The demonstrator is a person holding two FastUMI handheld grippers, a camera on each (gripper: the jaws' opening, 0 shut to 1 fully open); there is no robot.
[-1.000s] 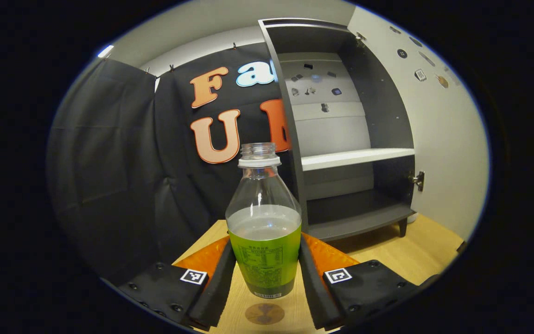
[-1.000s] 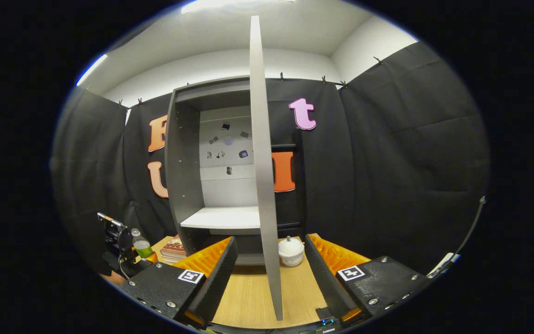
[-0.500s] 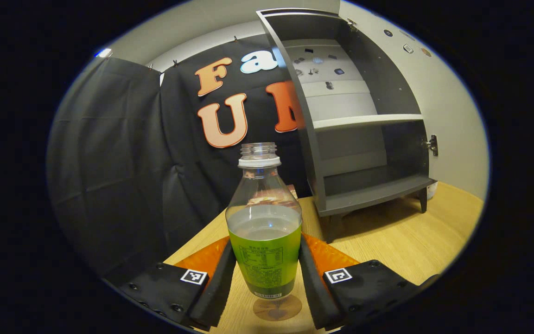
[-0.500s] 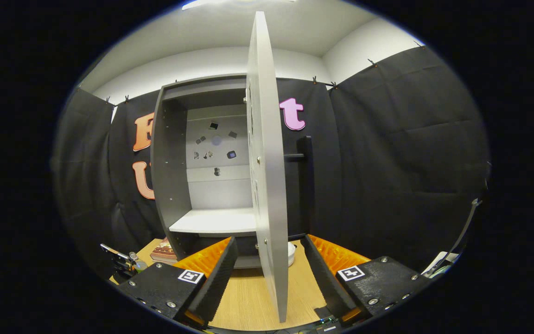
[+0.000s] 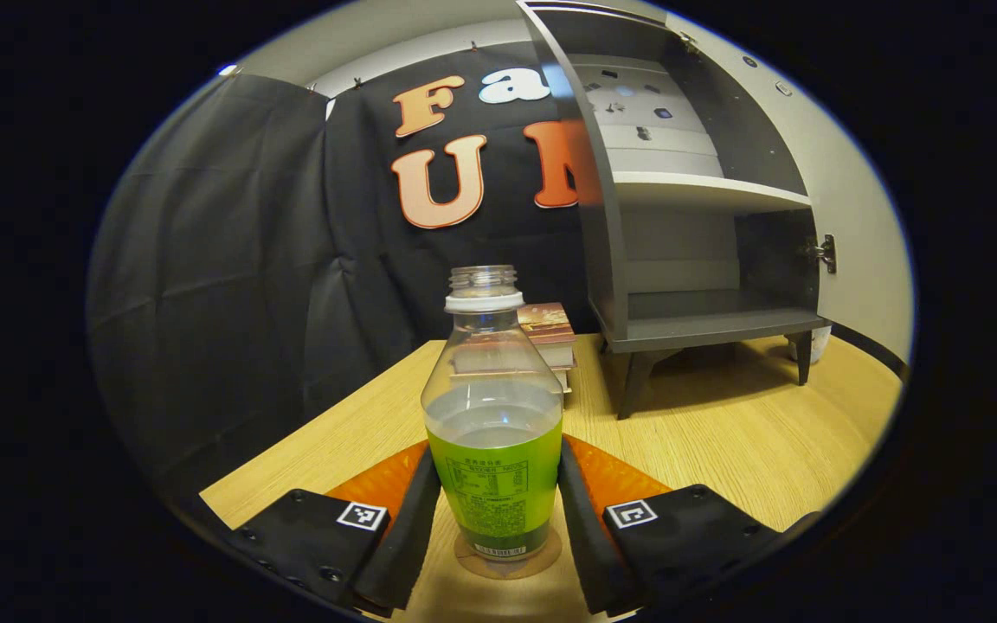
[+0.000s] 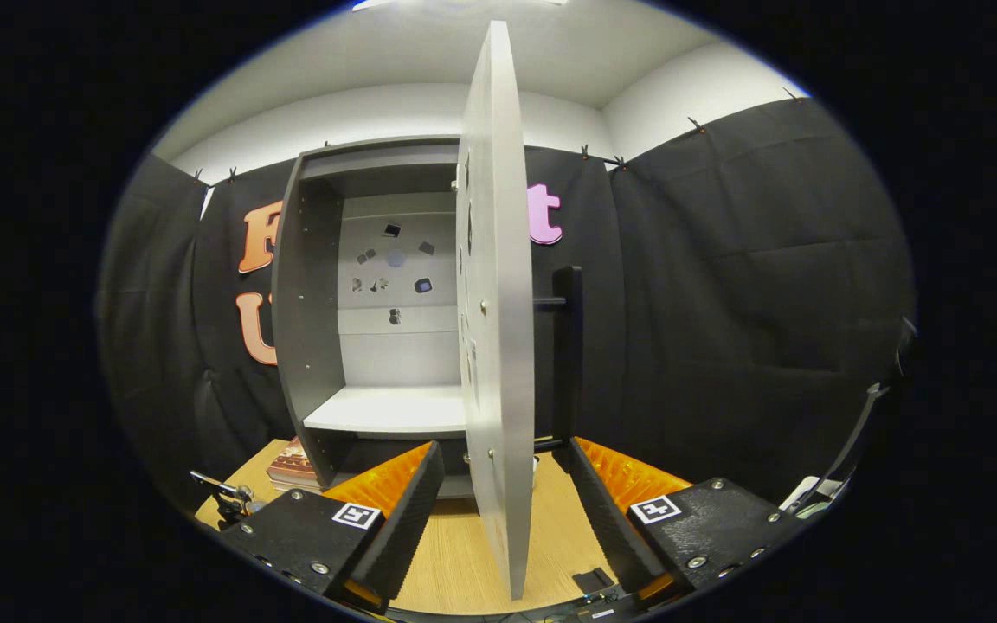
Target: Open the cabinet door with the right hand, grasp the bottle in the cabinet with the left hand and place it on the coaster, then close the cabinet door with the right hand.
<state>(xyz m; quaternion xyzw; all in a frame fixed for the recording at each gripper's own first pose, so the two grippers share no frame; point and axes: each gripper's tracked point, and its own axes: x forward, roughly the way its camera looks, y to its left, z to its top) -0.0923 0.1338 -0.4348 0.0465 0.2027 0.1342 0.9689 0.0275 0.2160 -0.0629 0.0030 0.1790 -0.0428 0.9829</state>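
A clear bottle with a green label and no cap stands upright between the fingers of my left gripper, which is shut on it. Its base sits right at the round brown coaster on the wooden table; I cannot tell whether they touch. The grey cabinet stands open at the back right, its shelves bare. In the right gripper view the open cabinet door shows nearly edge-on between the spread fingers of my right gripper, which is open and not pressing on it. The door's black handle is on its right face.
A stack of books lies on the table behind the bottle, left of the cabinet; the books also show in the right gripper view. A small white jar stands by the cabinet's right leg. Black cloth walls close in the booth.
My left gripper has come down with the bottle, bringing its base to the coaster. The door has turned a little, showing more of its inner face and its handle to my right gripper.
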